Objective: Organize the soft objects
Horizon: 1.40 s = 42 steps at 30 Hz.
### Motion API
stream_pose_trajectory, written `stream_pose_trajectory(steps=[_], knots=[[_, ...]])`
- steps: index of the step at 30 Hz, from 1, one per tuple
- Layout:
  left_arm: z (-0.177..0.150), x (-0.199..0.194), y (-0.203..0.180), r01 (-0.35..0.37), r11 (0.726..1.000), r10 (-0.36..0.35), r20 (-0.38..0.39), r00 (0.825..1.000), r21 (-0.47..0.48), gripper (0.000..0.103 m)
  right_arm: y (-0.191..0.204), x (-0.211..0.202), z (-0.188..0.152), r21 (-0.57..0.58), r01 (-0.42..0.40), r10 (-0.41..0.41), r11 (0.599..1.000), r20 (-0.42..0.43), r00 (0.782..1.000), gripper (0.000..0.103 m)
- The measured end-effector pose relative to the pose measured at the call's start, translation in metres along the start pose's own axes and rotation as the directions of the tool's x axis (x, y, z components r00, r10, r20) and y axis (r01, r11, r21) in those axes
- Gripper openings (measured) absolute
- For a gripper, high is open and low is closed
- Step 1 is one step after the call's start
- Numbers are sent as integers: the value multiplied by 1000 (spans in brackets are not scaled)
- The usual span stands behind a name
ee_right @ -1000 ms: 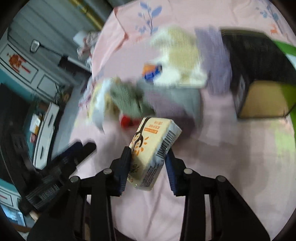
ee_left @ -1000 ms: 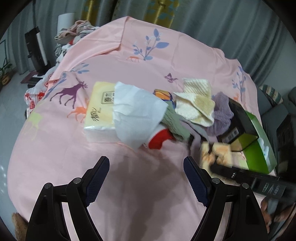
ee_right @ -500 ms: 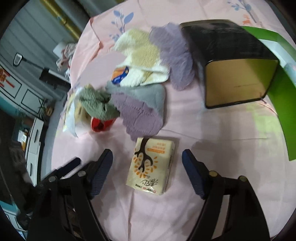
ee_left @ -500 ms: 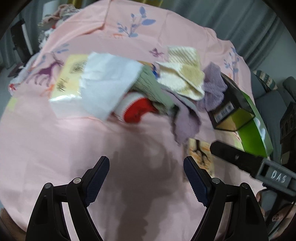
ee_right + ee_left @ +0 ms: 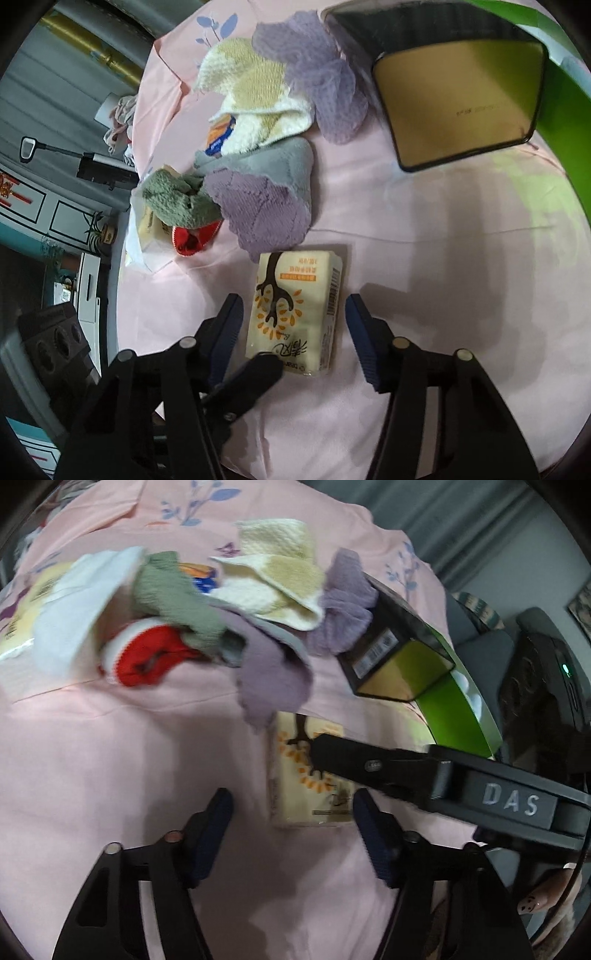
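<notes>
We find the tissue pack [image 5: 295, 310] flat on the pink cloth [image 5: 424, 280] between the right gripper's [image 5: 294, 334] closing jaws, untouched. The left gripper [image 5: 291, 834], also closing, holds nothing. Beyond: purple towel [image 5: 266, 210], green sock [image 5: 177, 203], box [image 5: 461, 107].

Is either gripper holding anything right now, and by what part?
Nothing is held. The tissue pack lies flat on the pink sheet between the closing right gripper pads, untouched. The closing left gripper is empty.

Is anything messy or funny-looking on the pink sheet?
Yes. The cloths lie in a crumpled heap, overlapping one another instead of folded. A black box lies tipped on its side, its open mouth facing out. The tissue pack lies flat, apart from the heap.
</notes>
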<state>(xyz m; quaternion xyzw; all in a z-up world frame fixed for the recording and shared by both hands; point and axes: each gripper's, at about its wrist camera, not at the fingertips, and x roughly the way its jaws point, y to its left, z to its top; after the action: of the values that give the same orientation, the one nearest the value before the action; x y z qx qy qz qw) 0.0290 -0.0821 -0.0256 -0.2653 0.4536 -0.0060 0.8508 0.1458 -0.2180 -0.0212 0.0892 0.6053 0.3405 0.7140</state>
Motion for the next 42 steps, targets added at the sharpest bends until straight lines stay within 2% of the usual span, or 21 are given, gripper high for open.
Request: stream_pose_trajectory(steps=[3, 6, 12, 19, 25, 31, 33, 36, 42], knots=[[0, 9, -2, 8, 1000, -8, -12, 1000, 4, 50, -2, 9, 0, 14, -4, 4, 1000, -32, 999, 53], [0, 10, -3, 38, 999, -38, -6, 999, 7, 41, -2, 11, 0, 10, -8, 8, 1000, -30, 1000, 52], [-1, 2, -12, 18, 999, -19, 35, 999, 38, 40, 4, 3, -2, -20, -16, 16, 1000, 1, 1000, 47], [5, -31, -25, 6, 996, -19, 152, 988, 87, 40, 26, -30, -4, -100, -47, 59, 994, 126, 990, 47], [14, -56, -52, -18, 986, -22, 235, 972, 166, 40, 37, -66, -2, -146, -41, 74, 988, 229, 971, 47], [38, -75, -93, -14, 968, -64, 301, 951, 252, 40, 34, -115, 15, -141, -41, 87, 989, 340, 937, 47], [49, -78, -112, -9, 958, -85, 315, 945, 286, 40, 36, -134, 23, -161, -9, 70, 987, 374, 925, 48], [64, -80, -142, 2, 941, -130, 354, 926, 339, 40, 32, -168, 37, -195, 53, 42, 979, 457, 889, 48], [91, -50, -201, 77, 900, -235, 330, 914, 428, 40, -16, -211, 62, -95, 84, -17, 992, 555, 832, 47]])
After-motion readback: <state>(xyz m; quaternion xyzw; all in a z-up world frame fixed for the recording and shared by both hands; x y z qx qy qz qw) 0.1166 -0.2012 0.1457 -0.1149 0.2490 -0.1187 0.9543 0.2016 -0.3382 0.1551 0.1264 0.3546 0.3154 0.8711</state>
